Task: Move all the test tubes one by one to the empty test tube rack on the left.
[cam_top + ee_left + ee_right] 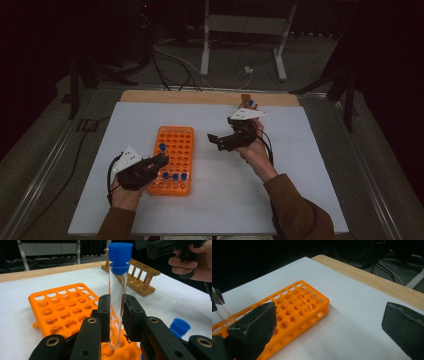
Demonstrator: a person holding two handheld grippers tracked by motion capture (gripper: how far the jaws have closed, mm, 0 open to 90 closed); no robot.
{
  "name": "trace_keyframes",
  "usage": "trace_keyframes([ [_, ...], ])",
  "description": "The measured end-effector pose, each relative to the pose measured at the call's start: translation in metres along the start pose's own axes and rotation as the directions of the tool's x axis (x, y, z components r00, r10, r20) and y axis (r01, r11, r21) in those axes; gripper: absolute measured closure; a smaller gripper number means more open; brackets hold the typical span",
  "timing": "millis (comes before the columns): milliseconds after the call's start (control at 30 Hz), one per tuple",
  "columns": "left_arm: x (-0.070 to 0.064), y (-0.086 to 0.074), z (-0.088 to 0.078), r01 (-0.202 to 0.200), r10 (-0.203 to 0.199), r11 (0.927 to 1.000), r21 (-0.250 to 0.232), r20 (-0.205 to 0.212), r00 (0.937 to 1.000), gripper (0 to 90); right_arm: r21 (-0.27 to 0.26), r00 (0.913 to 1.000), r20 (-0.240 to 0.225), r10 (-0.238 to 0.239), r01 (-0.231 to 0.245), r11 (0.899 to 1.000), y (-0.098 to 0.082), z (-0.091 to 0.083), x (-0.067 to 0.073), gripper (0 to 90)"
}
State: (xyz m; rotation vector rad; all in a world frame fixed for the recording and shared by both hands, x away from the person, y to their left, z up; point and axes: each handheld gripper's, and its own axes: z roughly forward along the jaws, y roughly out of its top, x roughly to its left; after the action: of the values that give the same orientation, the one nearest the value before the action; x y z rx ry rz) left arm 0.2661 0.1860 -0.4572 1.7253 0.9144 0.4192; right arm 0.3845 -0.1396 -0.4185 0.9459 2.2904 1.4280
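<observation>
An orange tube rack [176,145] lies in the middle of the white table. My left gripper [161,161] is shut on a clear tube with a blue cap [162,147], held upright over the rack's left side. In the left gripper view the tube [117,297] stands between the jaws of the left gripper [117,315], its bottom just above the rack's holes [62,307]. Three capped tubes [175,176] stand in the rack's near row. My right gripper [216,142] hovers right of the rack, open and empty; in the right gripper view the gripper [329,327] has its jaws spread wide.
A small wooden rack [246,102] with one blue-capped tube stands at the table's far edge, behind the right gripper; it also shows in the left gripper view [140,275]. A wooden strip [200,96] borders the far side. White surface lies right of the orange rack [297,305].
</observation>
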Motion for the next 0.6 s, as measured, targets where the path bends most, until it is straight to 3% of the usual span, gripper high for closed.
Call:
trace_keyframes([
  [600,-0.004,-0.017,-0.016,0.009,-0.009,0.9992,0.039,-0.007,0.9999,78.0,-0.007,0.9999,0.006,0.014,-0.014,1.0,-0.008,-0.007,-0.007,0.2],
])
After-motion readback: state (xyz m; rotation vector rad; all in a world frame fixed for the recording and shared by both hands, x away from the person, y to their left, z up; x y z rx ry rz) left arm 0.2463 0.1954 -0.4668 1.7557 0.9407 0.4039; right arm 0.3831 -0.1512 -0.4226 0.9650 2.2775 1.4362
